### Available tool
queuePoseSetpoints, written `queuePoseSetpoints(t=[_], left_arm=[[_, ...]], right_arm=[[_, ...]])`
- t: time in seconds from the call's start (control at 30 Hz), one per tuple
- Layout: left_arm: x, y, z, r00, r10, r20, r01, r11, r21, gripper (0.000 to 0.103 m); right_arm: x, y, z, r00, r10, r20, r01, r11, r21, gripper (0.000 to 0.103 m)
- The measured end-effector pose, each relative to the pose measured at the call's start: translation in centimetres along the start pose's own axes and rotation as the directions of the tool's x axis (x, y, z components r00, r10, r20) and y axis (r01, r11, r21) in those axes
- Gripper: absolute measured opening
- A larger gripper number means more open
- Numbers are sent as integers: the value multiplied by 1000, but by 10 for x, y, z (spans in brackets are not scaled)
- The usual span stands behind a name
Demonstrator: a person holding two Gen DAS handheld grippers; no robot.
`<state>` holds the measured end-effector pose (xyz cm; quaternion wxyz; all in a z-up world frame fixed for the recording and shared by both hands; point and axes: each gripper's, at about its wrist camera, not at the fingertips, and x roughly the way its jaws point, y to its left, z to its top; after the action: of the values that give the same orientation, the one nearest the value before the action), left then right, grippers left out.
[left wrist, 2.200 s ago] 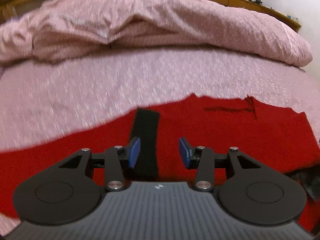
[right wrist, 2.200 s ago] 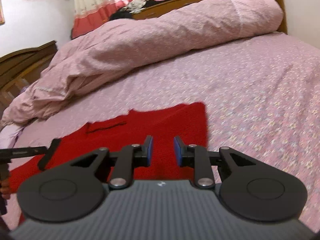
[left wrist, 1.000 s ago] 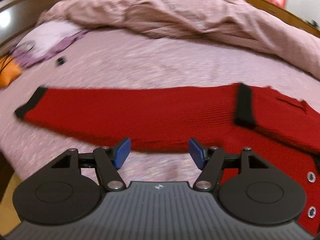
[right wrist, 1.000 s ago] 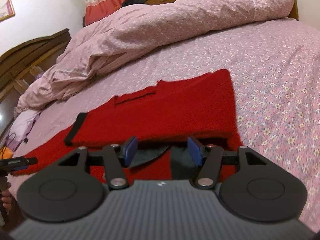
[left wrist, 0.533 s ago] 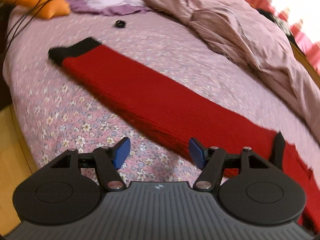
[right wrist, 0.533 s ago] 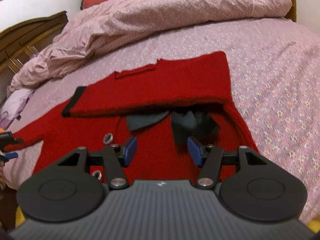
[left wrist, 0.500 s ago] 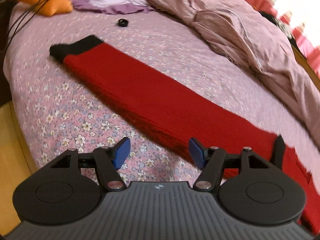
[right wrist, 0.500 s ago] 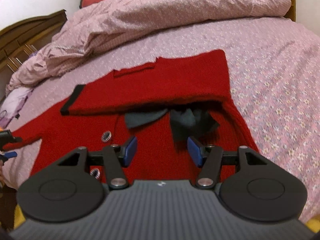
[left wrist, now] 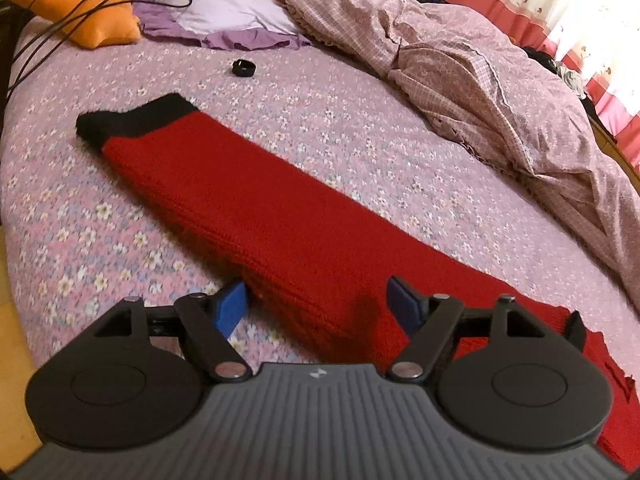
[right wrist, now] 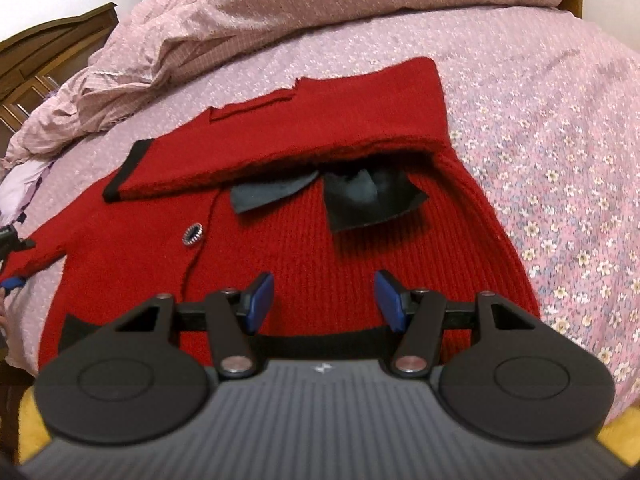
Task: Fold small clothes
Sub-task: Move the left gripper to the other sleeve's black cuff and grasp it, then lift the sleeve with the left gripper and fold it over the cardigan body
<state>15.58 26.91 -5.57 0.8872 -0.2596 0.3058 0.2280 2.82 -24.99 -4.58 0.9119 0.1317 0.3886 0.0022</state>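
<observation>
While the cardigan lies flat on the bedsheet, both claws hang above it, gripping nothing.

Left wrist view, left to right: orange cushion with black cable over it at the far corner; lilac pillow beside it; small black ring-shaped item alone on the sheet. One sleeve runs out straight across the bedsheet, black cuff at its far end. Left gripper — jaws spread wide, empty — sits over the sleeve's near part; its left pad is over the sleeve's edge, right pad over red knit. Rumpled quilt to the right, curtain behind.

Right wrist view, left to right: wooden headboard at the far left; the other sleeve is folded across the chest, its black cuff pointing left. A button sits on the front placket. Dark collar pieces poke out from under the folded sleeve. Right gripper — wide open, empty — hovers over the lower body, near the black hem. Quilt heaped beyond.
</observation>
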Motion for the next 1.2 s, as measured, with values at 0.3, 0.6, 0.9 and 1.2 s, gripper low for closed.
queuePoseSetpoints(t=[0.3, 0.6, 0.9, 1.2], left_arm=[[15, -4, 2, 998, 19, 58, -22, 997, 69, 78], [15, -1, 12, 999, 2, 44, -5, 997, 72, 38], [-33, -28, 28, 967, -231, 105, 214, 966, 147, 21], [-97, -104, 30, 875, -465, 134, 423, 870, 254, 20]], right_arm=[[5, -2, -3, 1000, -2, 4, 2, 1000, 8, 58], [5, -2, -7, 1000, -1, 19, 1, 1000, -2, 59], [4, -2, -7, 1000, 10, 19, -9, 1000, -18, 61], [2, -9, -8, 999, 41, 23, -41, 999, 6, 60]])
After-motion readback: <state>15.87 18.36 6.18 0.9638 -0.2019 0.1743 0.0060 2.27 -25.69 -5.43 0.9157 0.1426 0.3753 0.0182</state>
